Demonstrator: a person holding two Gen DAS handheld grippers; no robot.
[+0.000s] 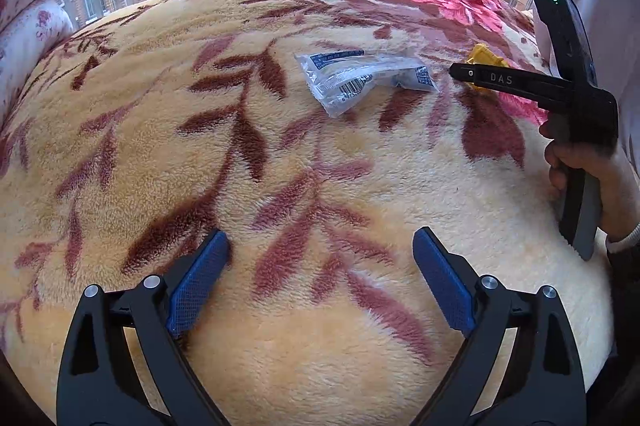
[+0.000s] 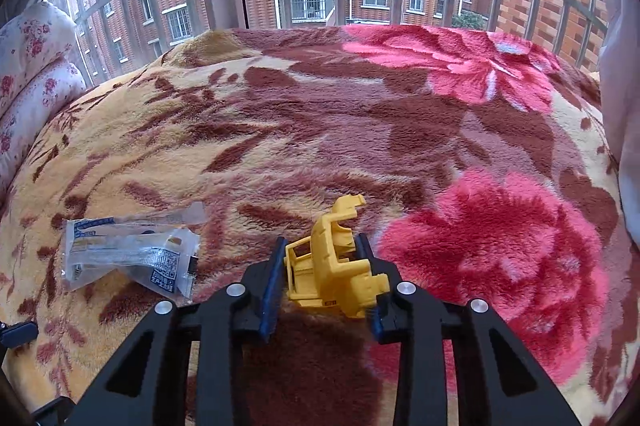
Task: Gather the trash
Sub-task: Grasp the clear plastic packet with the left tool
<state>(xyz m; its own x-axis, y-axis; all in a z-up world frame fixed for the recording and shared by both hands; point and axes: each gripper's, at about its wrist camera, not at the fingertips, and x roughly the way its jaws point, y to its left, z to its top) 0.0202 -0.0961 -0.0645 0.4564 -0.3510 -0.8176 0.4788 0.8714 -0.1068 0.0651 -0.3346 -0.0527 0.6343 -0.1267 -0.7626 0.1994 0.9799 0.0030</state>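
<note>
Right gripper (image 1: pixel 460 72) (marked "DAS")

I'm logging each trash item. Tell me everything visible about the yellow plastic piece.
The yellow moulded plastic piece looks like a broken toy-vehicle cab: hollow, with window-like cutouts and a notched prong pointing away from the camera. It sits tilted between the blue pads of the right tool, which close on both its sides, just above the floral fleece blanket.
</note>
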